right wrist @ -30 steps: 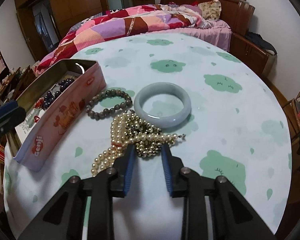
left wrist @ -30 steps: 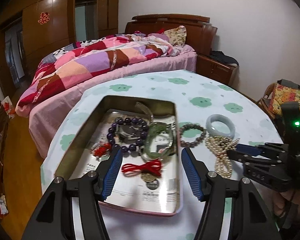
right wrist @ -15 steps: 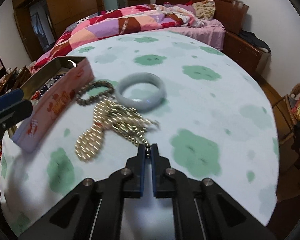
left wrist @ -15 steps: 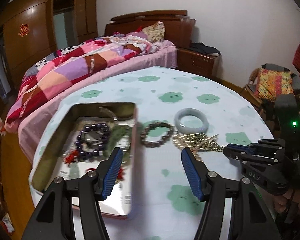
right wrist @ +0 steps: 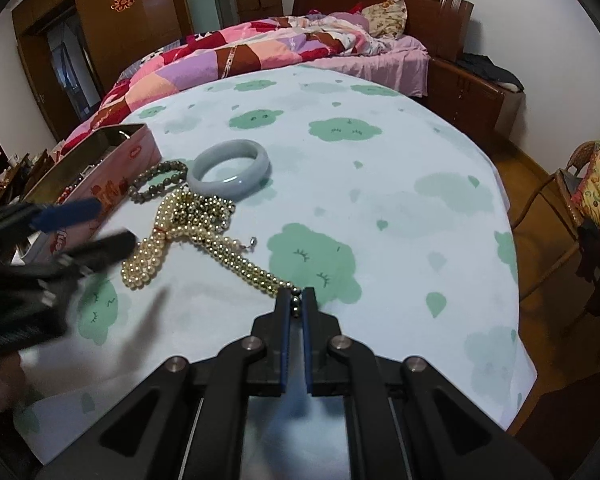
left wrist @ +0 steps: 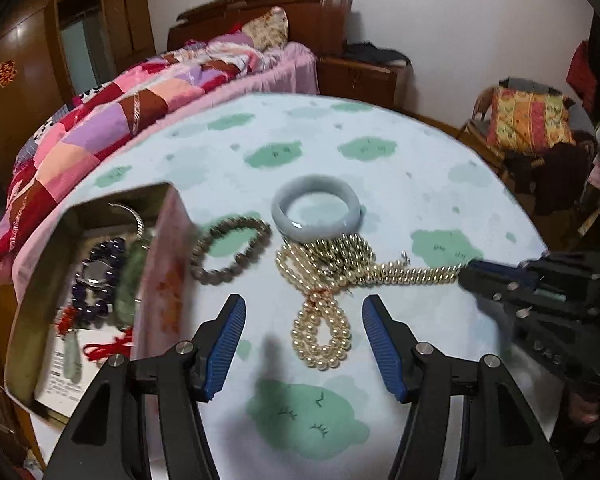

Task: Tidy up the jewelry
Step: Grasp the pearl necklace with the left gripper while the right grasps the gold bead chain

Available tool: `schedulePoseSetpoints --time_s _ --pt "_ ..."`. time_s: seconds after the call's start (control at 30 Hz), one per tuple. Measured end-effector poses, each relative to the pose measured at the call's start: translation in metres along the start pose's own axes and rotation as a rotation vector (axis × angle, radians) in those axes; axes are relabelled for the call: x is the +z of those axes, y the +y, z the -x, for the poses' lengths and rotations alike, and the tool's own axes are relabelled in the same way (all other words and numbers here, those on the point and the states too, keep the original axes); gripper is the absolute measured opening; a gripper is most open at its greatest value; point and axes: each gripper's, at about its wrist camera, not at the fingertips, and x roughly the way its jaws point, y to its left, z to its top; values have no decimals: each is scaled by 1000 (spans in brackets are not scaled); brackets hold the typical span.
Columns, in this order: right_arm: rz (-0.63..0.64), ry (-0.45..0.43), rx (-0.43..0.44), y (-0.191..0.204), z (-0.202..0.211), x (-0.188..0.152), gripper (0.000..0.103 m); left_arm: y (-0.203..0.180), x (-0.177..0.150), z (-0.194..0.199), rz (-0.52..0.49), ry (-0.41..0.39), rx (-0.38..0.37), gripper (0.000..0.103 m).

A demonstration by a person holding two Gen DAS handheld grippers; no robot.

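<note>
A pearl necklace (left wrist: 328, 280) (right wrist: 188, 228) lies bunched on the clouded tablecloth. My right gripper (right wrist: 297, 300) (left wrist: 466, 274) is shut on one end of it and has its strands stretched out. My left gripper (left wrist: 304, 344) (right wrist: 96, 226) is open, just above the necklace's near loop, with nothing in it. A pale jade bangle (left wrist: 316, 212) (right wrist: 230, 168) and a brown bead bracelet (left wrist: 230, 250) (right wrist: 160, 180) lie beside the necklace. The pink tin (left wrist: 162, 280) (right wrist: 116, 172) at the left holds purple beads, a green bangle and red cord.
The round table (right wrist: 400, 184) ends close on the right and near sides. A bed with a patchwork quilt (right wrist: 240, 56) stands behind it. A chair with a bright cushion (left wrist: 528, 120) is at the far right.
My right gripper closed on the necklace's end and pulled it back, stretching the strands. My left gripper swung right from over the tin to over the necklace, still open.
</note>
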Motion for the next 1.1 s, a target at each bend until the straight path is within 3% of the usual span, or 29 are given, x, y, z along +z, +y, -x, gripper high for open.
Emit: schedulePoseSetpoints --time_s 0.2,0.27,0.3,0.43,0.63,1.1 --pt "-21 -20 13 -6 3 0 7 1 -2 -23 8 74 -31 35" --pt "-29 -25 26 -6 4 1 7 2 -2 -22 8 66 -41 27" --pt "-30 -32 34 -6 5 1 7 1 -2 -22 7 67 -43 16" --pt "-18 -67 50 1 14 5 7 4 -3 -10 11 40 -66 6" --pt "-6 -119 60 9 31 16 7 13 6 31 20 -75 -69 6" --pt "111 -259 81 51 77 58 7 62 25 97 104 -224 -21 6"
